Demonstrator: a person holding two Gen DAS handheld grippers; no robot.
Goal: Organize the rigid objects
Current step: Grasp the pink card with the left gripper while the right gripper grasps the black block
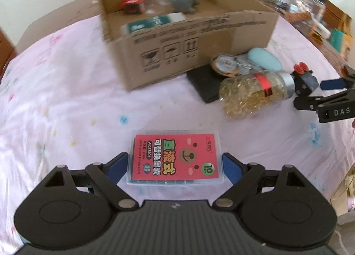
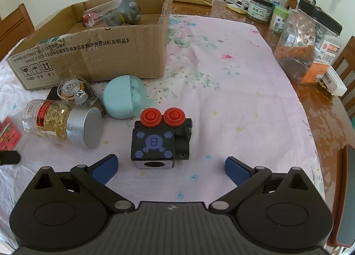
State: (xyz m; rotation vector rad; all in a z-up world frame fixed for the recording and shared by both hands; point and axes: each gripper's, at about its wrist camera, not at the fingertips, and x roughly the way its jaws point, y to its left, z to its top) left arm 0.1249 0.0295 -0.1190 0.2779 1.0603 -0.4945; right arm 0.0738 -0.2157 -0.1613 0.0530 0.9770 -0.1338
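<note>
Partly done: brown cardboard box [image 1: 199, 40] at 12 o'clock holds several items, my left gripper [image 1: 175, 164] brackets the red-labelled clear plastic case [image 1: 175, 157] with pads not yet pressing, right gripper [image 2: 170, 167] spread empty before the black cube toy with red knobs [image 2: 158, 139], jar and others left

Two steep near wrist views, sharing the cardboard box [image 1: 186, 40]

On the cloth: one cardboard box [image 2: 124, 55], one red card case [image 1: 175, 157], one capsule bottle [image 2: 62, 123], one blue egg-shaped case [image 2: 124, 98], one black cube toy [image 2: 153, 144], one tape dispenser [image 2: 75, 92]; two grippers, left [image 1: 175, 164] and right [image 2: 170, 167]
</note>
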